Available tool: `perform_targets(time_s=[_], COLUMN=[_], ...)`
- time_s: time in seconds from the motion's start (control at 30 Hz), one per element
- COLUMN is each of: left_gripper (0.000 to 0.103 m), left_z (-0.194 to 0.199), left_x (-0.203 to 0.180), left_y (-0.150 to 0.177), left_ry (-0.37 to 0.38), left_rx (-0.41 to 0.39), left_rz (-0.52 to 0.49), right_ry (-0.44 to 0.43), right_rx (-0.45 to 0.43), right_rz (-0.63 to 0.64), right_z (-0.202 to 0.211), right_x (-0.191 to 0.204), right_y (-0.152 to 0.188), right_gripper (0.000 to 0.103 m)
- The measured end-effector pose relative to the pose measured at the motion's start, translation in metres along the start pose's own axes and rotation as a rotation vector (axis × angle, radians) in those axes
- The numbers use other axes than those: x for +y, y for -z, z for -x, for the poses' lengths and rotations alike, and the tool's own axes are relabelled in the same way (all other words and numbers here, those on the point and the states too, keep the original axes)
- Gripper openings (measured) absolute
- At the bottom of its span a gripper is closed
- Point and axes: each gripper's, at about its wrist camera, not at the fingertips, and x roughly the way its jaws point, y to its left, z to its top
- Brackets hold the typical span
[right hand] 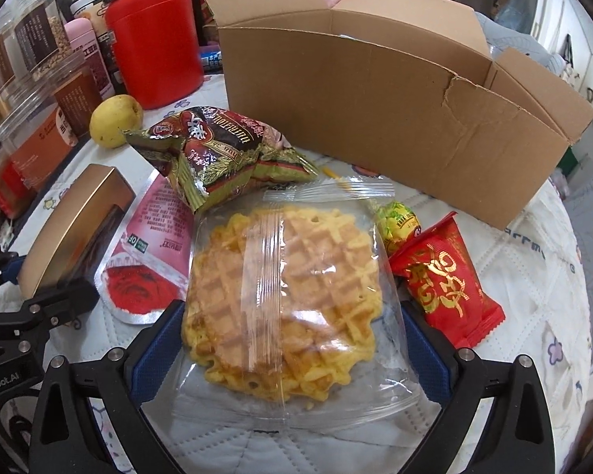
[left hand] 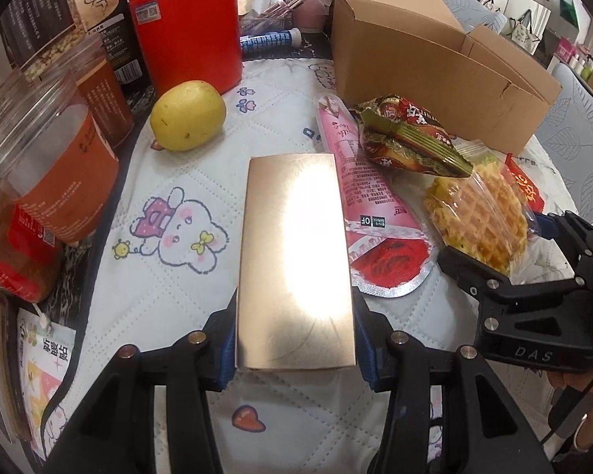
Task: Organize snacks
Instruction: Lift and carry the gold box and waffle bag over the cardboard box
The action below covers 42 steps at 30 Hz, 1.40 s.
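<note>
We've got the left gripper (left hand: 294, 349) closed across the width of the gold box (left hand: 294, 260), blue pads pressing both long sides at its near end. Gripped that way the box runs straight ahead of the fingers, so it should slide end-first into something. It seems to sit low over the quilted cloth (left hand: 158, 308); whether it's lifted clear we can't tell.

The right gripper (right hand: 292, 339) stands wide open, one pad on each side of the bagged waffle (right hand: 284, 296), close to the clear wrapper w/o any visible squeeze (probably lined up for a grab, not yet holding). The bag lies flat on the cloth.

Just left of the waffle, btw the two grippers, lies a pink pouch (right hand: 154, 245). Beyond the waffle sits a brown-and-green snack bag (right hand: 213, 150), partly on top of the pouch. Right of the waffle: a red packet (right hand: 446, 276) and a small green-wrapped sweet (right hand: 399, 221).

Farther ahead stands the open cardboard box (right hand: 375, 118), flaps up, likely where the snacks go. Left of it we see a yellow pear-like fruit (right hand: 116, 124), a red canister (right hand: 154, 43) and clear jars (left hand: 55, 173).
</note>
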Motion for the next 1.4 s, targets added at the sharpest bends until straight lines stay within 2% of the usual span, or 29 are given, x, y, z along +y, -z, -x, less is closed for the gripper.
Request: perform_targets(time_s=[0.17, 0.3, 0.7, 1.0, 1.3, 1.4], left_gripper=[0.049, 0.043, 0.043, 0.043, 0.043, 0.043], left_z=[-0.003, -0.001, 0.036, 0.064, 0.09, 0.095], left_x=[0.004, 0.009, 0.014, -0.007, -0.033, -0.044], left_y=[-0.003, -0.003, 0.026, 0.037, 0.039, 0.037], left_ry=[0.015, 0.022, 0.05, 0.099, 0.152, 0.178], left_rx=[-0.043, -0.045, -0.08, -0.13, -0.182, -0.195], left_rz=[0.025, 0.051, 0.087, 0.053, 0.002, -0.024], right_ry=[-0.015, -0.056, -0.13, -0.165, -0.222, -0.214], right_rx=[-0.028, -0.05, -0.126, -0.202, -0.239, -0.263], right_rz=[-0.034, -0.074, -0.155, -0.161, -0.192, -0.196], right_z=[0.011, 0.024, 0.072, 0.112, 0.14, 0.152], right_x=[-0.003, -0.012, -0.025, -0.031, -0.031, -0.033], right_y=[0.015, 0.022, 0.052, 0.07, 0.083, 0.087], right_gripper=[0.087, 0.083, 0.082, 0.082, 0.082, 0.082])
